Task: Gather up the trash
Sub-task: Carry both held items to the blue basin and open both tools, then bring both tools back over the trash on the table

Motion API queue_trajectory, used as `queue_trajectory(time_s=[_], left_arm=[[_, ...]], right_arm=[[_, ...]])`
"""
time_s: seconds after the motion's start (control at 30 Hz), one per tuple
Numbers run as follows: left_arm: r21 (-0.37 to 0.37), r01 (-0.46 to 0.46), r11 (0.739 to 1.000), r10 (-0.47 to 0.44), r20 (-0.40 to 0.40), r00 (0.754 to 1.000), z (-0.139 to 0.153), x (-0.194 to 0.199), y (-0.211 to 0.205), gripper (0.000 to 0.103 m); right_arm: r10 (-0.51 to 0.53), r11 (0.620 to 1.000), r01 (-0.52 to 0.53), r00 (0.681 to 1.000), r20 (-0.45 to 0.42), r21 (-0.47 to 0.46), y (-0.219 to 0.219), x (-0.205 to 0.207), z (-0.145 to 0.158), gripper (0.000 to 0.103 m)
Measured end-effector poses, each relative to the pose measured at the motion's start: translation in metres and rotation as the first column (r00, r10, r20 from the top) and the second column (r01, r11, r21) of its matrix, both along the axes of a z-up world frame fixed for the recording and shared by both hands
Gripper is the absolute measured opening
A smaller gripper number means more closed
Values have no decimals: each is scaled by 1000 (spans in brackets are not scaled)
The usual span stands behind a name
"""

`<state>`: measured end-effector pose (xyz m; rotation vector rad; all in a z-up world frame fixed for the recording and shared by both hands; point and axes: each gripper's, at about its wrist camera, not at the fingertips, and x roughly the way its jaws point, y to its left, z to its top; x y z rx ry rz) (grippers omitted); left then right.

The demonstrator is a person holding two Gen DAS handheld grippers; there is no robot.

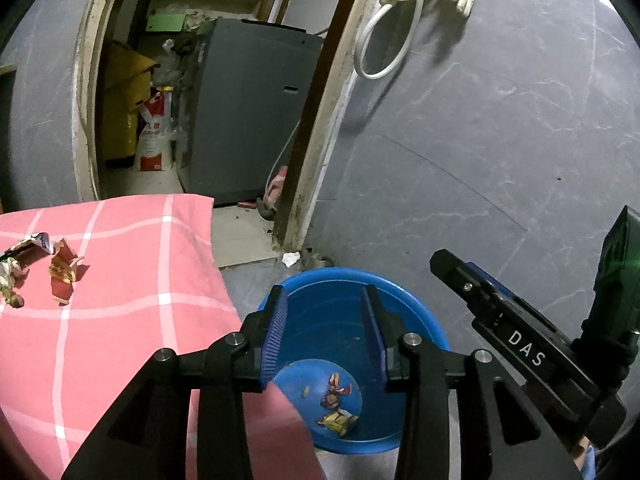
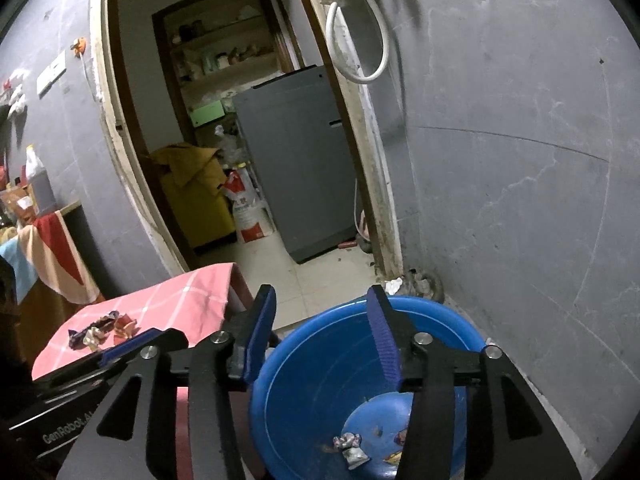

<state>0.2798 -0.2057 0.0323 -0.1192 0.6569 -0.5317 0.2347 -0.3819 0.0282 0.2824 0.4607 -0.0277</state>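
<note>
A blue plastic basin [image 1: 420, 312] [image 2: 448, 320] sits on the floor beside a table under a pink checked cloth [image 1: 132, 300] [image 2: 188, 300]. Crumpled wrappers [image 1: 336, 404] [image 2: 350, 446] lie at the basin's bottom. Over the basin hangs my left gripper [image 1: 326, 334], open, nothing between its blue pads. The right gripper [image 2: 322, 330] is above the basin's near rim, also open and empty; its body shows at the right of the left wrist view [image 1: 520, 348]. More wrappers [image 1: 62, 270] [image 2: 100, 330] lie on the cloth at the left.
A doorway behind the table opens onto a grey appliance [image 1: 252, 108] [image 2: 296, 160], a yellow box [image 2: 192, 192] and a sack [image 1: 154, 132]. A grey wall [image 1: 480, 160] stands right of the basin, with a white hose [image 1: 388, 40] and gloves hung high. A paper scrap [image 1: 291, 259] lies by the door frame.
</note>
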Motion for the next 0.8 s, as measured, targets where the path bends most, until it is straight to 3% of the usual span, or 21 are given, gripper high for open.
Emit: queue_trajectory(time_s=[0.23,0.33,0.4,0.6,0.7,0.8], left_arm=[[-7,-44,999,44,29,999,6,-5,20,42],[-14,-83,996,84,62,995,11,-9,33,56],[-34,-113,993,116,93,989,16,-14,45,70],[-92,-218,972,232,201,952,33,-28,86,95],[-106,-260,960,279,245,928,40,-33,104,98],[-96,-296,950,311,281,908,46,-38,119,99]], right_arm=[[-2,1000,2,1000,29,-1,2,0,3,56],[3,1000,-3,998,68,-2,6,-4,5,75],[10,1000,-10,995,99,-9,9,-7,8,77],[49,999,-49,979,196,-8,22,-12,17,94],[75,997,-74,963,259,-15,30,-16,22,103],[113,994,-108,942,317,-34,42,-21,27,103]])
